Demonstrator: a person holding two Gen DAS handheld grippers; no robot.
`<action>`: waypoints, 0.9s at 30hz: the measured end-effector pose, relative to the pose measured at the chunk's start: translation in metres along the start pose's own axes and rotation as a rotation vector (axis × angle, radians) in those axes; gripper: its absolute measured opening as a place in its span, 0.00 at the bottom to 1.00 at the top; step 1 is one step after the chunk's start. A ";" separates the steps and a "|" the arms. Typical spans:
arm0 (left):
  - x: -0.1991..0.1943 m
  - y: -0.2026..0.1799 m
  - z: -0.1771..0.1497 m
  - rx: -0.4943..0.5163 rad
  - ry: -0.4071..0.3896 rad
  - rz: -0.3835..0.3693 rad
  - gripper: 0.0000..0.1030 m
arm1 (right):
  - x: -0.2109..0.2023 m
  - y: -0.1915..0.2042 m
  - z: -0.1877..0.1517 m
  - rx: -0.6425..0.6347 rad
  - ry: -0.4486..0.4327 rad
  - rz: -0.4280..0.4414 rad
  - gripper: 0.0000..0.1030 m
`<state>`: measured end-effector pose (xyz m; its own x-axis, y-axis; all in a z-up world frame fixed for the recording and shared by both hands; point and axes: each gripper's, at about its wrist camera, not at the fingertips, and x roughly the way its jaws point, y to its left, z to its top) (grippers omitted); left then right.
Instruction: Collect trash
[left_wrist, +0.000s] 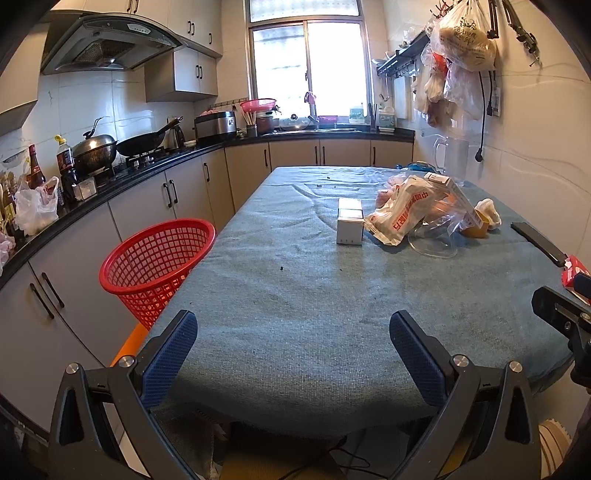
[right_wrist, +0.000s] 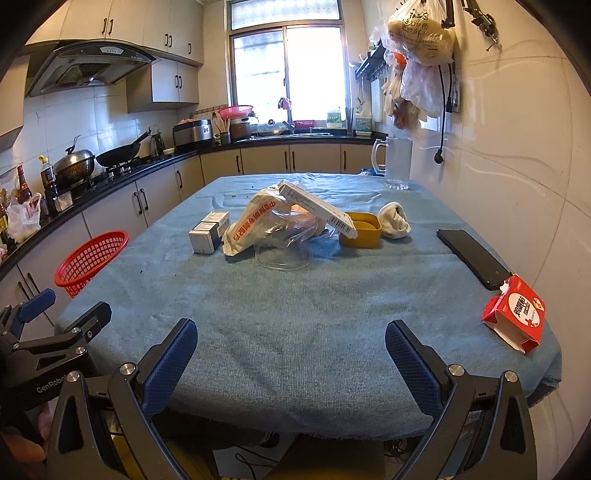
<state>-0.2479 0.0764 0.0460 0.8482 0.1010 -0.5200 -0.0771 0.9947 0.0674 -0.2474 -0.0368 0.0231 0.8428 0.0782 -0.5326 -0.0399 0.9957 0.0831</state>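
Left wrist view: a kitchen with tiled walls and a bright window; a counter draped in woven blue cloth. The left gripper hangs spread and empty above its near edge. A red mesh basket stands beside the left edge. A white box touches a crinkled plastic bag.

Right wrist view: the right gripper gapes, empty. A torn red carton lies near right, beside a black phone.

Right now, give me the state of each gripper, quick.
Left gripper: open, holding nothing, above the near edge of the table.
Right gripper: open, holding nothing.
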 end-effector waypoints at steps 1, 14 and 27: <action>0.000 0.000 0.000 0.001 0.000 -0.001 1.00 | 0.000 0.000 0.000 0.000 0.001 -0.001 1.00; 0.001 -0.001 -0.002 0.006 0.006 -0.003 1.00 | 0.005 -0.002 -0.001 0.005 0.017 0.003 1.00; 0.016 0.002 0.024 0.022 0.013 -0.065 1.00 | 0.016 -0.027 0.018 0.023 0.027 0.003 1.00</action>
<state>-0.2222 0.0795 0.0587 0.8440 0.0361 -0.5352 -0.0097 0.9986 0.0519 -0.2236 -0.0631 0.0275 0.8277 0.0827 -0.5551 -0.0297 0.9941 0.1039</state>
